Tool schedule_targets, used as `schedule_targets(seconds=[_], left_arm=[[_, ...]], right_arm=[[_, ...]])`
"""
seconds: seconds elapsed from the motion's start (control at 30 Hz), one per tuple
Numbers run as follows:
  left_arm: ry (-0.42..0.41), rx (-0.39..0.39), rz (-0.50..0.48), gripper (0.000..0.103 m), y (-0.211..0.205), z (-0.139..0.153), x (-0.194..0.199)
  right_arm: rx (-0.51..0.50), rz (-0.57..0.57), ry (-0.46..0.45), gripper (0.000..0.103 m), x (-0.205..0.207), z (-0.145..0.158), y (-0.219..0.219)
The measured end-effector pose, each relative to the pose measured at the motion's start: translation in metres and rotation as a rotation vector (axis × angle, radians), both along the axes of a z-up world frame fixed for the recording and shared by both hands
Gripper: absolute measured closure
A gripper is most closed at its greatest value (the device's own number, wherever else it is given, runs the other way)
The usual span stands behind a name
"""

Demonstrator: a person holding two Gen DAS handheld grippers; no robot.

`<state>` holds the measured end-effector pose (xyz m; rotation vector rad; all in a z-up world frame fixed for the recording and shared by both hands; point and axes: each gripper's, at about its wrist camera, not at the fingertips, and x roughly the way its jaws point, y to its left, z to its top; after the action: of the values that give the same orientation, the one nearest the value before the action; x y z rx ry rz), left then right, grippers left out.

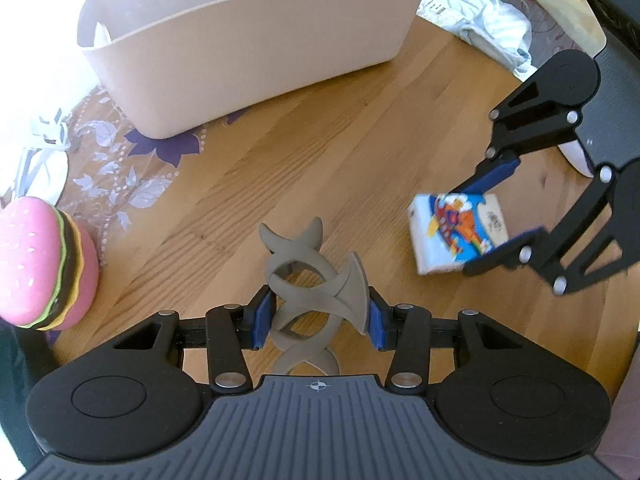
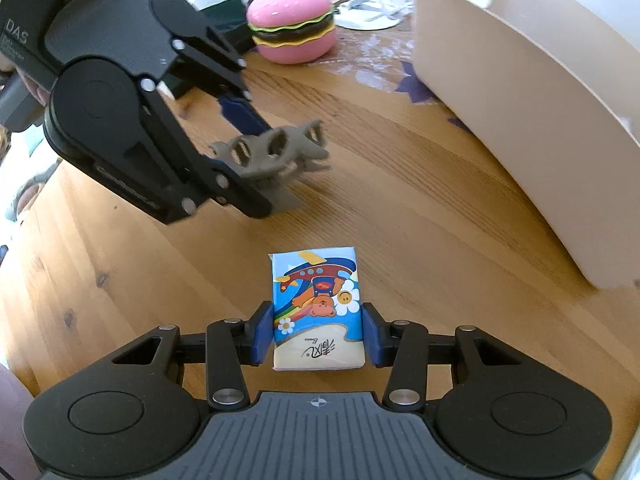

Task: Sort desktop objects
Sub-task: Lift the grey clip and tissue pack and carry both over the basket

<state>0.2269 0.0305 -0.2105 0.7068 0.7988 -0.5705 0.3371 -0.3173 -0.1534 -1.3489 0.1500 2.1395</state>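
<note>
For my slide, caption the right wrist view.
Right gripper holds a tissue pack; left gripper holds a hair clip.

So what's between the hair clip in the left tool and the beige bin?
Nothing: bare wooden tabletop runs from the grey hair clip up to the beige bin, shown clearly in the left wrist view. The purple-flowered mat sits off to the side.

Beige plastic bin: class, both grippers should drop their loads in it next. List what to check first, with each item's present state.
1. Left gripper clamps the grey plastic hair claw clip: ok.
2. Right gripper clamps the blue cartoon-printed tissue pack: ok.
3. Beige plastic bin open-topped: ok.
4. Room inside the bin: cannot tell.
5. Grippers apart from each other: ok.
6. Pink toy hamburger stands off the path: ok.
</note>
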Motion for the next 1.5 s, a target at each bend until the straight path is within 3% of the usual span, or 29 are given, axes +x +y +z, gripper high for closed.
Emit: schedule_targets(seconds=[0.6,0.67,0.7,0.87,1.17,1.5], left_arm=[[-0.103,-0.036,-0.076,0.055,-0.016,0.054,-0.036],[-0.121,-0.044,-0.085,0.055,-0.021,0.060,-0.038],[-0.157,-0.039,-0.139,0.055,-0.024,0.063,-0.039],[-0.196,-0.072,-0.145,0.055,-0.034,0.083,-0.039],[-0.269,-0.105,-0.174,0.055,-0.057,0.119,-0.036],[-0.324,-0.155,-0.168,0.055,-0.085,0.140,-0.023]], right_arm=[[0.100,-0.134,0.125,0.061,0.075,0.069,-0.034],[0.121,-0.137,0.131,0.061,0.080,0.078,-0.035],[0.132,-0.138,0.133,0.061,0.082,0.082,-0.036],[0.169,-0.139,0.145,0.061,0.090,0.100,-0.036],[0.237,-0.166,0.209,0.061,0.098,0.136,-0.022],[0.310,-0.173,0.265,0.061,0.101,0.174,0.007]])
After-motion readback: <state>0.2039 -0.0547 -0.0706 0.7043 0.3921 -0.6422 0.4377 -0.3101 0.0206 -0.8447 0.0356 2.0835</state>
